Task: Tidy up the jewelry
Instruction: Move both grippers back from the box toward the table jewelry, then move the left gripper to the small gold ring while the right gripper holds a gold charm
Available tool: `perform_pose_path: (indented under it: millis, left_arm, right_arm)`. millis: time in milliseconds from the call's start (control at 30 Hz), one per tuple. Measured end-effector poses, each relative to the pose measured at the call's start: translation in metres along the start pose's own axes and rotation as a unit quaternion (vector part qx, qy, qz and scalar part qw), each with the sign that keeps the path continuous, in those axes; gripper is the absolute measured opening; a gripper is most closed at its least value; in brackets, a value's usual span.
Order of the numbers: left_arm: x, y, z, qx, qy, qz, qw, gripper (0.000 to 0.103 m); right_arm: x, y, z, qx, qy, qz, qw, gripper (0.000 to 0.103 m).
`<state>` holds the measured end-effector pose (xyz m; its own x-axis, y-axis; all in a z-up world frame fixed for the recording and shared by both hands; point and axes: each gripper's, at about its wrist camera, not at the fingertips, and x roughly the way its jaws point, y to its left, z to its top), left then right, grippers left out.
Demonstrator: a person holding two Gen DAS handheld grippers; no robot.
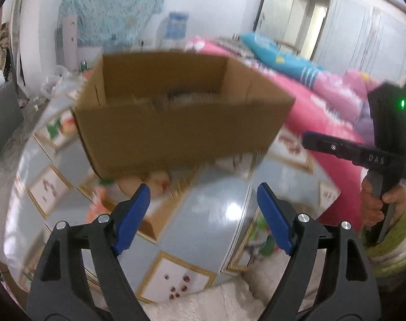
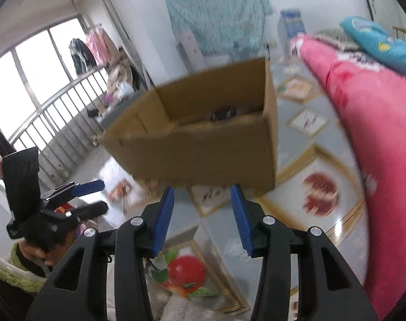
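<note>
An open-topped cardboard box (image 1: pixel 176 133) stands on the patterned floor straight ahead, its near wall facing me. Small dark items (image 2: pixel 224 113) lie blurred at its bottom; I cannot tell what they are. My left gripper (image 1: pixel 203 190) hovers just in front of the box's lower edge, blue pads wide apart, with nothing between them. My right gripper (image 2: pixel 203 190) is close to the box (image 2: pixel 203 155) too, its jaws partly apart and holding nothing. In the right wrist view the left gripper (image 2: pixel 101 196) shows at the left, jaws apart.
A pink quilt (image 1: pixel 323 112) with a blue pillow (image 1: pixel 278 53) rises to the right of the box. A hand (image 1: pixel 376 203) holds the right tool at the frame's edge. A window railing (image 2: pixel 56 107) lies at the far left. White fluffy fabric (image 1: pixel 229 302) lies below me.
</note>
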<state>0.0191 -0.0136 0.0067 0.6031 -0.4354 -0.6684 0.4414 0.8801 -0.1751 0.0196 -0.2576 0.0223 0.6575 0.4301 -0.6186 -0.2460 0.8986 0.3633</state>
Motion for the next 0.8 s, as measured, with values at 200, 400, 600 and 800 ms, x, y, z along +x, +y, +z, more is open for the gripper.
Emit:
perform_pose_path:
  millis: [200, 400, 600, 800]
  left_arm:
    - [0.033, -0.007, -0.02, 0.01, 0.042, 0.015, 0.9989, 0.078]
    - [0.046, -0.013, -0.028, 0.025, 0.06, 0.029, 0.9975, 0.078]
    - [0.054, -0.023, -0.03, 0.047, 0.06, 0.035, 0.9965, 0.078]
    - [0.058, -0.032, -0.031, 0.069, 0.059, 0.046, 0.9948, 0.08]
  right_arm:
    - [0.046, 0.017, -0.006, -0.048, 0.042, -0.015, 0.998, 0.039]
    - [0.079, 0.029, -0.002, -0.109, 0.069, -0.037, 0.991, 0.031]
    - [0.098, 0.034, -0.004, -0.155, 0.09, -0.052, 0.982, 0.024]
    - [0.103, 0.035, -0.004, -0.166, 0.107, -0.053, 0.979, 0.005]
